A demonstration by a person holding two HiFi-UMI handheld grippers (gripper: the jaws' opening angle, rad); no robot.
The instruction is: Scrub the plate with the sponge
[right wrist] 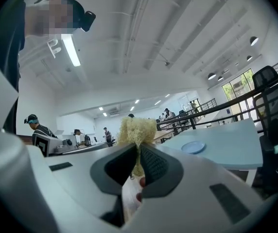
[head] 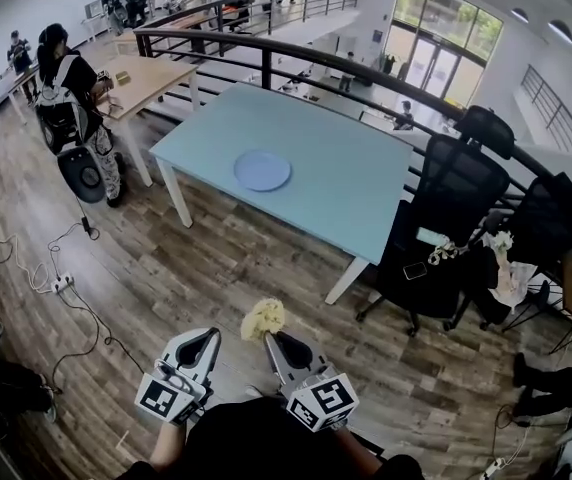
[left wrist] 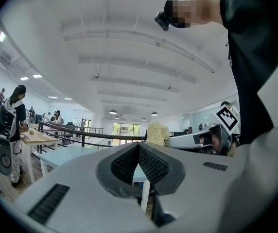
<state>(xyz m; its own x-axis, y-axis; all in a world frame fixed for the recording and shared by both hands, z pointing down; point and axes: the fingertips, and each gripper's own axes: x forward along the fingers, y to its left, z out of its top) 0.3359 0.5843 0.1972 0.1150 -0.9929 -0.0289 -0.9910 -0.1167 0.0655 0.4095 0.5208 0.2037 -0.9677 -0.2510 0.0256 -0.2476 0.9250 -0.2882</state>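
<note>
Yellow sponge (right wrist: 137,129) sits clamped in the right hand-held gripper (right wrist: 139,150), while the left hand-held gripper (left wrist: 139,147) is closed, empty.

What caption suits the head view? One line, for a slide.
Right hand-held gripper clamps a shaggy yellow sponge, well short of the round pale-blue plate on the light-blue table.
</note>
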